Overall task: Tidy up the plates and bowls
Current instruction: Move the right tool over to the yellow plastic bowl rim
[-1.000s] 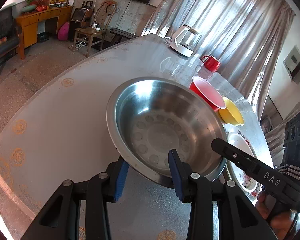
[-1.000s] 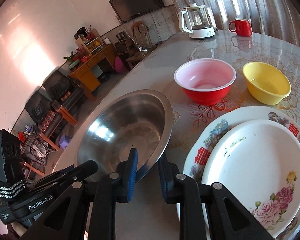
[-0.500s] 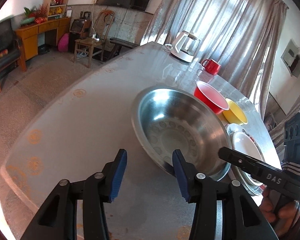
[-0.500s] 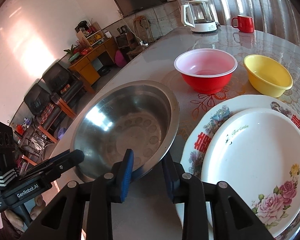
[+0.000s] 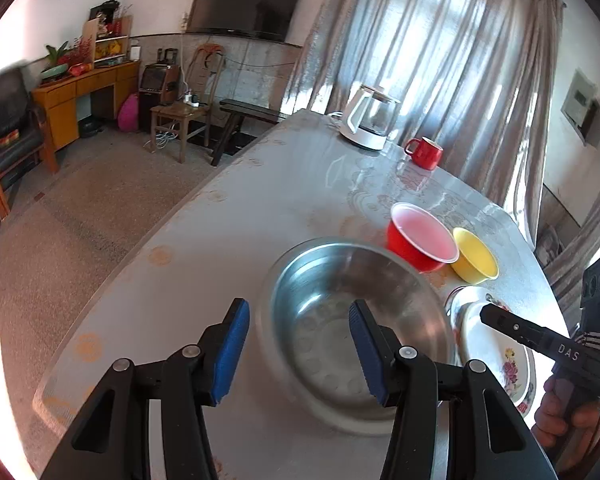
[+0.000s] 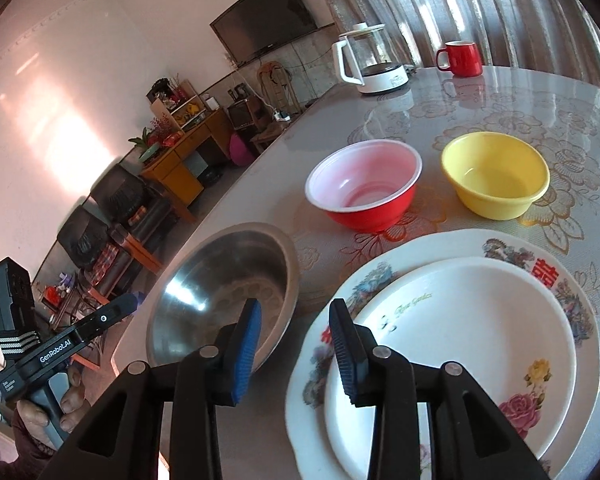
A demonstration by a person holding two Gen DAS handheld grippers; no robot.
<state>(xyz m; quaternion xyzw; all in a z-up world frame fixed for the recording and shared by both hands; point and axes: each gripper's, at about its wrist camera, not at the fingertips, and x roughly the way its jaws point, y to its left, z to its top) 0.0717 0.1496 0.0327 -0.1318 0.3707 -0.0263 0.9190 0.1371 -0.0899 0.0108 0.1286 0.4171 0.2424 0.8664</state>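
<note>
The right claw (image 6: 294, 336) is now standing released: its blue pads were pinched on the near rim of the steel bowl (image 6: 228, 296) a second ago, and they are spreading apart with nothing between them. One pad is hanging over the bowl's inner edge and the other over the rim of the big flowered plate (image 6: 572, 292), neither visibly touching. The left claw (image 5: 298, 350) is also gaping wide and holding nothing. It was straddling the bowl's near rim a second ago and is pulling back and up, so that one pad is showing against the bare tabletop and the other against the bowl's inside, with no clear contact.

That change is reading as a finished placement: the steel bowl (image 5: 356, 320) is sitting flat on the table (image 5: 236, 216), free of both claws, just beside the plates. The bowl looks blurred in both views, so it may be still settling.

Moving outward, the small white plate (image 6: 460, 344) is lying stacked on the big flowered plate, which suggests the plates are already sorted. Beyond them the red bowl (image 6: 364, 188) and the yellow bowl (image 6: 496, 176) are standing side by side, near each other but apart, each upright and empty. These two are probably the next things to nest, perhaps into the steel bowl. At the far end a glass kettle (image 6: 376, 60) and a red mug (image 6: 462, 58) are standing well apart from the work.
</note>
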